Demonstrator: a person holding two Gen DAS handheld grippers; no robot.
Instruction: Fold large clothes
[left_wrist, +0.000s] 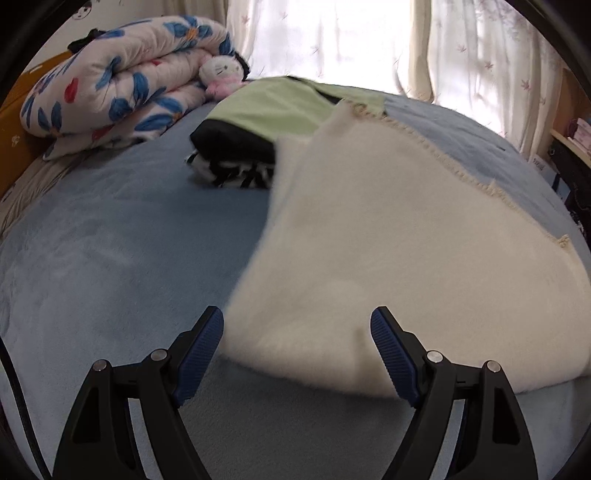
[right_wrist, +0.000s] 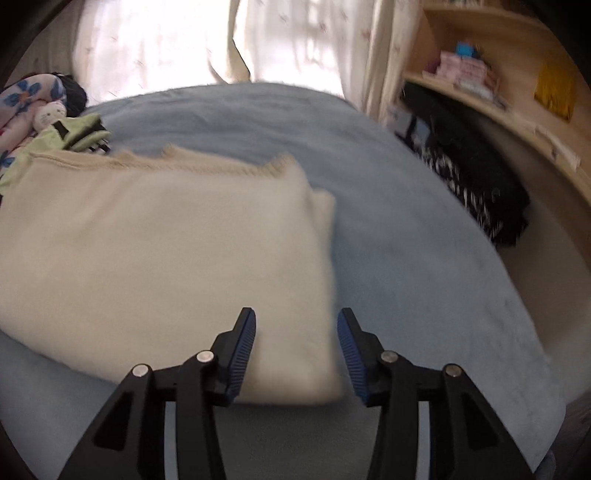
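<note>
Left wrist: fuzzy cream garment (left_wrist: 388, 240) folded on plush blue blanket (left_wrist: 110, 240).

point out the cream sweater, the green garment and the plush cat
cream sweater (right_wrist: 166, 251), right wrist view, middle of its folded top face
green garment (left_wrist: 273, 107), left wrist view, its flat upper surface
plush cat (left_wrist: 221, 74), left wrist view, its white face

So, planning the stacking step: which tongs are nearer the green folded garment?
Left. The left tongs face the green folded garment closer; the right tongs see it far left.
</note>
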